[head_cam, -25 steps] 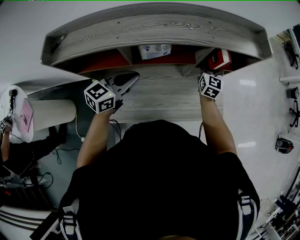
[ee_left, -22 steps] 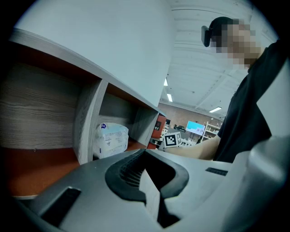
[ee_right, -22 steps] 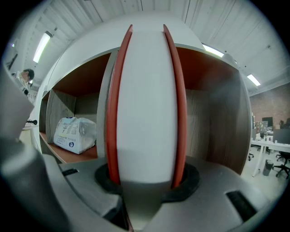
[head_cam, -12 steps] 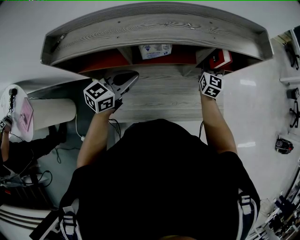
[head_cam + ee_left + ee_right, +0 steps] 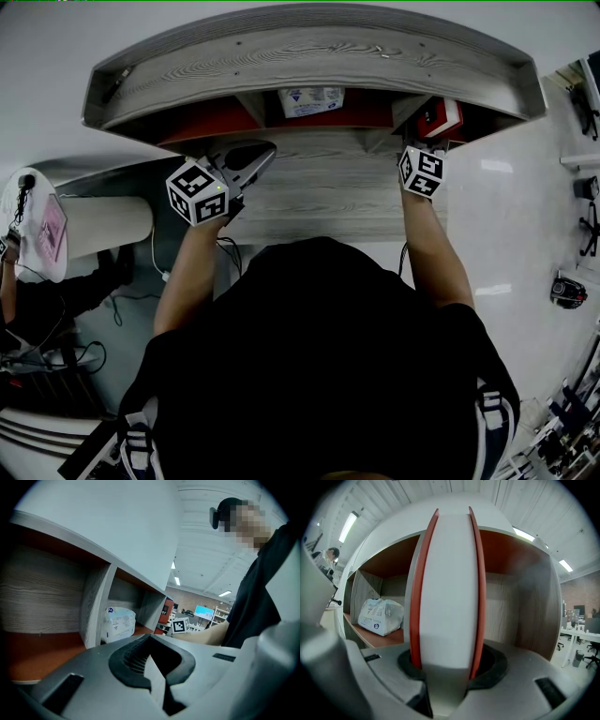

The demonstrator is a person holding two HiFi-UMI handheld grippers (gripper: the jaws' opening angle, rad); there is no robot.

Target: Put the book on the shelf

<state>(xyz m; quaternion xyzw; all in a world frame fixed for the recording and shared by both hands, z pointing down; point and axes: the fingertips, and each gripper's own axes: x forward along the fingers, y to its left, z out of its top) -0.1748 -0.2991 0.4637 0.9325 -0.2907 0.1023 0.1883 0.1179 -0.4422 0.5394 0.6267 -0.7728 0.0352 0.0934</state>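
And here's the long grey wood-grain shelf unit (image 5: 309, 56) with its orange-red floor, standing at the back of the pale wood-grain tabletop (image 5: 328, 202). Its open side faces the person, so both hands reach straight in. The left gripper (image 5: 150, 641) hangs over the tabletop before the shelf, jaws together on nothing, parked out of the way, by the look of it. The right gripper (image 5: 449, 672) does the work. It clasps the thick red-covered book (image 5: 449, 588) by its two covers, upright, white page edge toward its camera, at the mouth of the right-hand compartment. Its jaws have just been easing apart, likely the start of letting go. Whether the book's foot rests on the shelf floor cannot be told. A white plastic packet (image 5: 309, 101) lies in the middle compartment.

The count: one shelf unit, three compartments, two grippers, one book, one packet.
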